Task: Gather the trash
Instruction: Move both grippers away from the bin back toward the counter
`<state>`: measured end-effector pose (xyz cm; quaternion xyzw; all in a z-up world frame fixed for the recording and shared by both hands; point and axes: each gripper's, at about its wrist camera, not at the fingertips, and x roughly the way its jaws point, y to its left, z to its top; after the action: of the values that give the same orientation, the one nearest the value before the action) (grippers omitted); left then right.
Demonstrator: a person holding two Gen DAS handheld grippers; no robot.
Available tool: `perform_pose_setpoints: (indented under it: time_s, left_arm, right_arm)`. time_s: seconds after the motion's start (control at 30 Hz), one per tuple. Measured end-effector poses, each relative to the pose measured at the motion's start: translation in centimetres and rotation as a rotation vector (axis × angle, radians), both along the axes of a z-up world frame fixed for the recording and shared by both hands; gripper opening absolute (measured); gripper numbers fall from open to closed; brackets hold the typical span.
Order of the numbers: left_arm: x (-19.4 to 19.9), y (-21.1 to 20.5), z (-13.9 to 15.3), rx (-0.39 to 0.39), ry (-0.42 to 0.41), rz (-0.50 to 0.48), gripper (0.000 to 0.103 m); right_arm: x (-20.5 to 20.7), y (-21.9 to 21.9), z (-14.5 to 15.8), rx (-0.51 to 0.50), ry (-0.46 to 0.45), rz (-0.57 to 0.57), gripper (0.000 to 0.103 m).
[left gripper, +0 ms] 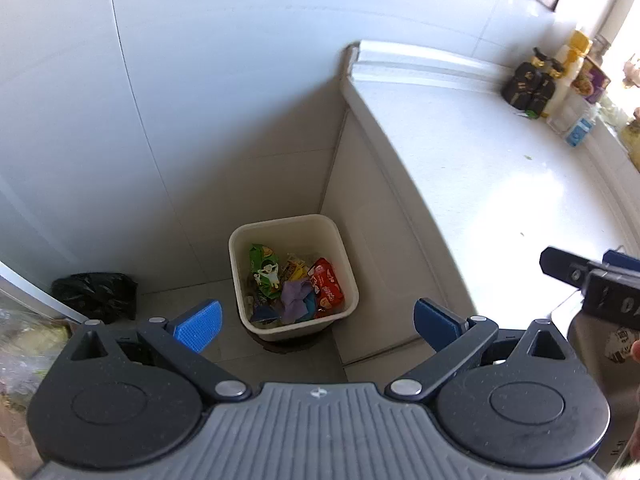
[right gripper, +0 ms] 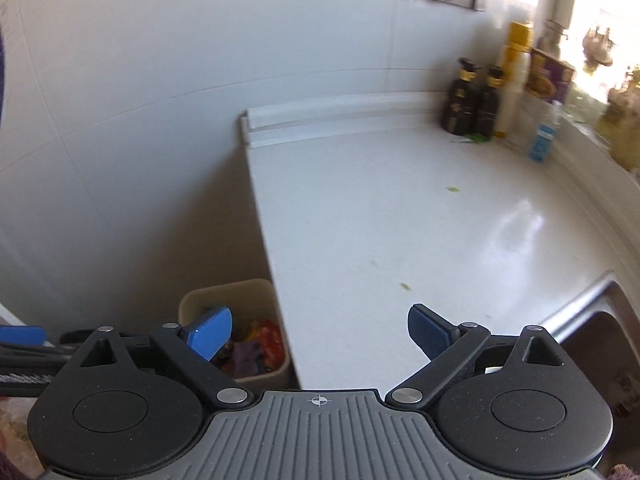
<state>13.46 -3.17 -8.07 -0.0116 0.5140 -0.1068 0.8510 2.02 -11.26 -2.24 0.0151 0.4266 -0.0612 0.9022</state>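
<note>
A cream square bin [left gripper: 340, 240] stands on the floor in the corner beside the counter. Inside lie a green wrapper [left gripper: 262, 266], a red wrapper [left gripper: 328, 286] and purple paper [left gripper: 294, 294]. My left gripper [left gripper: 316, 324] hangs open high above the bin with nothing between its blue pads. My right gripper [right gripper: 320, 334] is open too and holds nothing; it points at the counter's left edge, with the bin [right gripper: 224, 294] low at the left. A tip of the right gripper [left gripper: 592, 276] shows at the right edge of the left wrist view.
A white counter [right gripper: 380, 208] carries small green scraps [right gripper: 453, 189], dark bottles [right gripper: 460, 100], a yellow-capped bottle [right gripper: 514, 76] and a box at the back right. A steel sink [right gripper: 592, 312] sits at the right. A black bag [left gripper: 96, 294] lies on the floor left of the bin.
</note>
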Motion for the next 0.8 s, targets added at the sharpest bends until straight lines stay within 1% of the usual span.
perform_pose_setpoints:
  time_s: [0.1, 0.3, 0.43, 0.63, 0.8]
  left_arm:
    - [-1.3, -1.0, 1.3, 0.027, -0.007, -0.001, 0.103]
    - [-2.5, -1.5, 1.9, 0.045, -0.005, 0.033, 0.103]
    - [-3.4, -2.0, 2.8, 0.073, -0.039, 0.054, 0.103]
    - [-4.2, -2.4, 3.5, 0.093, -0.069, 0.056, 0.103]
    - [-4.9, -2.4, 4.1, 0.095, -0.073, 0.053, 0.103]
  right_arm:
    - [-0.7, 0.0, -0.1, -0.024, 0.001, -0.025, 0.099]
    - [-2.7, -0.6, 1.0, -0.030, 0.006, -0.069, 0.101]
    - [-3.7, -0.6, 1.5, -0.031, 0.000, -0.075, 0.101]
    - [-4.1, 0.1, 1.9, -0.027, -0.015, -0.061, 0.102]
    - [-3.9, -0.1, 1.7, -0.016, -0.010, -0.074, 0.102]
